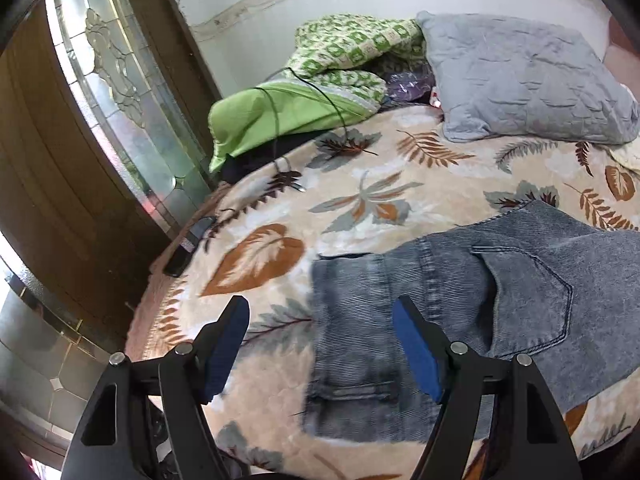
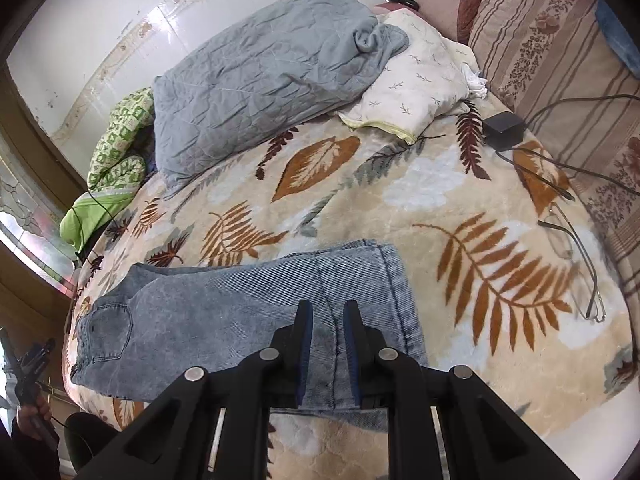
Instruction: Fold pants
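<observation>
Right wrist: one pants (image 2: 248, 312), clenched empty right gripper (image 2: 328, 344), left gripper (image 1: 320, 344) released.

Both wrist views downward over pants (image 1: 440, 320)

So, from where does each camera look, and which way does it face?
Left wrist: sits on the left gripper, angled down at the waist end of the jeans; its open fingers show.
Right wrist: sits on the right gripper, angled down at the leg end; its nearly shut fingers show, and a hand at the far left.
Shared: jeans, leaf blanket, grey pillow, green quilt.
</observation>
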